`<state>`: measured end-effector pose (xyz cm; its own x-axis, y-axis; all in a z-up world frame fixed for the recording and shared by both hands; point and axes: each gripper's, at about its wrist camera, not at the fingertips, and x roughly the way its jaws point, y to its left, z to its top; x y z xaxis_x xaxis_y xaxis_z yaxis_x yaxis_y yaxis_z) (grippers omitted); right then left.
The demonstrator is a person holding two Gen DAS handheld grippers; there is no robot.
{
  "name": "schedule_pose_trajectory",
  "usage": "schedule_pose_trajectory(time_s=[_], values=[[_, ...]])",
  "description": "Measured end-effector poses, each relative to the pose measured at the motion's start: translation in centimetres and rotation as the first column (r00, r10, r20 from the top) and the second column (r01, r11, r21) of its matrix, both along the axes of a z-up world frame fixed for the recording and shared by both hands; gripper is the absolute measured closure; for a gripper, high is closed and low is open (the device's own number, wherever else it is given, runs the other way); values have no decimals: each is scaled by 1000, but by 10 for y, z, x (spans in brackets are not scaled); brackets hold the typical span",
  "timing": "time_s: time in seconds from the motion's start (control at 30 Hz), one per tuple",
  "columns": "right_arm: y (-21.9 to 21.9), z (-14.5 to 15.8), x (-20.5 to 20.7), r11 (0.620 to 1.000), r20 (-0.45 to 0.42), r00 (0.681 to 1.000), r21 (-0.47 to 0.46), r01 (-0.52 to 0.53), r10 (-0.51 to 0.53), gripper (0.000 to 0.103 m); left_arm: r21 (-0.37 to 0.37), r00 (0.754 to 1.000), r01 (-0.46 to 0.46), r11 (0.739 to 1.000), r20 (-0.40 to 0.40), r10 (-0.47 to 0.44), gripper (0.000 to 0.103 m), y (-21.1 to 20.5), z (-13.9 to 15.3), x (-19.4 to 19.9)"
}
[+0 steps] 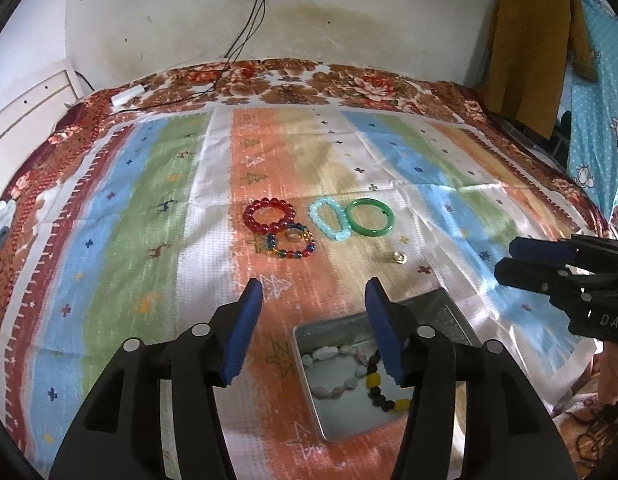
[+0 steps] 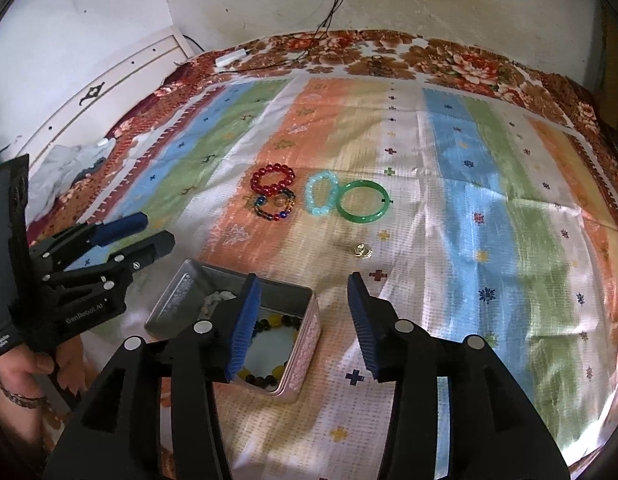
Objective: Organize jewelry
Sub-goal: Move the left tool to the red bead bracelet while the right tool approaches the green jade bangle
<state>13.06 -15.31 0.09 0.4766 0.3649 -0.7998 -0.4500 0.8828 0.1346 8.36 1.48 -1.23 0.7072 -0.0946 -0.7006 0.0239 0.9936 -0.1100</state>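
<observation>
Both claws tilted downward over the striped cloth [image 1: 157, 184] on the bed. The left claw [image 1: 315, 328] stood spread with nothing between its blue pads; the metal tin [image 1: 309, 384] holding beaded strands lay just beneath and beyond its right finger. The right claw [image 2: 305, 324] was likewise spread and empty, the tin under its left finger. Well ahead of both lay the red bead bracelet [image 1: 269, 215], the multicoloured bracelet [image 1: 293, 242] touching it, the pale blue bracelet [image 1: 329, 217] and the green bangle [image 1: 369, 216], with a small gold piece [image 1: 399, 257] nearer.
</observation>
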Motion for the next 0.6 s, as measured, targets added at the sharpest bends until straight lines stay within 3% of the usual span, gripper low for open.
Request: schedule_pose_trajectory(time_s=[0.6], values=[[-2, -20, 52, 997, -80, 994, 1, 79, -79, 52, 1, 997, -49, 999, -56, 49, 43, 17, -8, 46]])
